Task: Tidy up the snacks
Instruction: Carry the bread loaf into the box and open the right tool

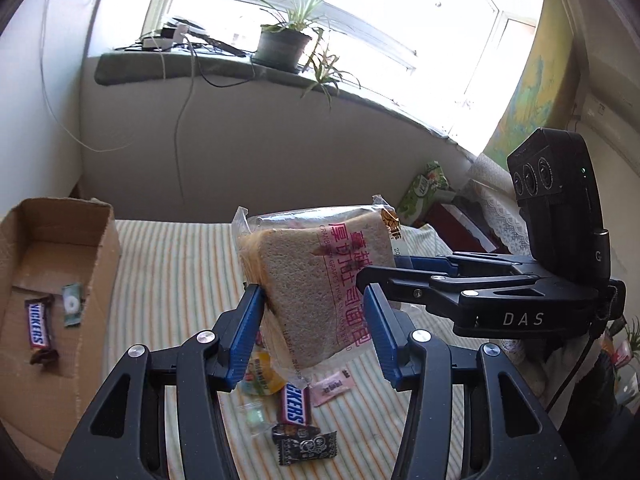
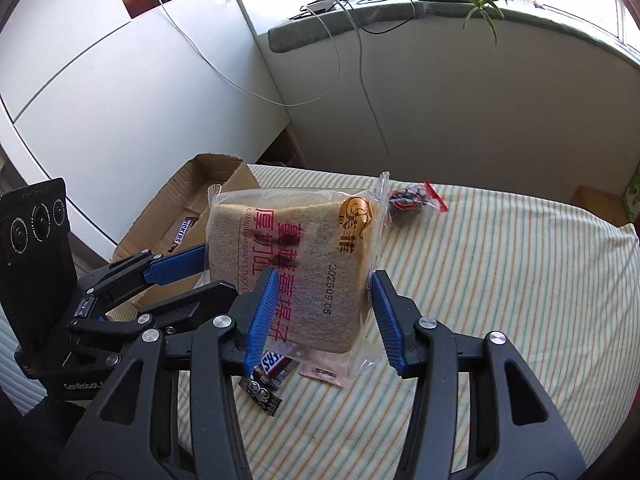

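Between the blue pads of both grippers, a clear-wrapped bread slice pack hangs upright above the striped tabletop; the left gripper has its pads against the two flat faces of the pack, and the right gripper has its pads against the pack from the other side, so each claw pinches the same pack; in the left wrist view the right gripper's black body enters from the right, its blue finger reaching behind the pack; in the right wrist view the left gripper's body enters from the lower left. Beneath the lifted pack, loose snacks lie on the cloth: a Snickers bar, a black-and-white candy wrapper just below it, a pink sachet to the right, a yellow packet and a small clear-wrapped sweet to the left. Further left, an open cardboard box stands on the table edge; a second Snickers bar and a small green ring-candy packet lie on its floor, side by side and apart. Beyond the pack in the right wrist view, a red-edged zip bag of dark items lies on the cloth, well apart from the box. At the far wall, a potted plant stands on the window ledge, with cables trailing down.
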Tool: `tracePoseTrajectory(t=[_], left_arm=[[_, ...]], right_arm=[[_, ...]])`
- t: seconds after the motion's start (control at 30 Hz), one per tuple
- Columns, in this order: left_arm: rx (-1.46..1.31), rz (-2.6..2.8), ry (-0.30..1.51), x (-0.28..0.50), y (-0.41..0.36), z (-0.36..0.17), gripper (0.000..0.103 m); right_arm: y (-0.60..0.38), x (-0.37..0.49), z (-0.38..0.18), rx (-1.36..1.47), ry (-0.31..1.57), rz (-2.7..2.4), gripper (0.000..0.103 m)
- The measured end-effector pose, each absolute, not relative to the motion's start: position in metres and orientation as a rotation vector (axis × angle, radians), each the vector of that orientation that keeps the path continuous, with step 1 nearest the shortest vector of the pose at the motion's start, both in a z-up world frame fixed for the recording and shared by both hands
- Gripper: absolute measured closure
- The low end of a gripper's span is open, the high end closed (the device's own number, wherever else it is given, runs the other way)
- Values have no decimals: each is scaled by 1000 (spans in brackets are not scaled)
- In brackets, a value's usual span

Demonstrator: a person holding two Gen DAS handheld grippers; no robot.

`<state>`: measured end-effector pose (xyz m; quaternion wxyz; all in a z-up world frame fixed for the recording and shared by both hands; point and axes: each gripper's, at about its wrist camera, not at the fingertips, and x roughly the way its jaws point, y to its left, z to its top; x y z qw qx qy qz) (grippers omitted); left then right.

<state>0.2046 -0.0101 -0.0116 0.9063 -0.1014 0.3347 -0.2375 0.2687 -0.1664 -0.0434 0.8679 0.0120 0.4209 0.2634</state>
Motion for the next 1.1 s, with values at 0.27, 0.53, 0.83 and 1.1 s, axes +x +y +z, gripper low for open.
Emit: tracePoseTrajectory(t=[0.27,0.53,0.83,1.1], left_arm=[[-253,-391,626,197,36,-4,53],[-304,-291,572,188,87,-1,53],[-354,-188,544,181,139,-7,53],[-401,-115,535,175,175,-12,54]], right_arm=[[-114,273,-34,-16,858,627,53],[-52,274,-34,-58,863,713,53],[11,276,-51,-89,905,785,53],[51,279,-64,-112,937,842,53]])
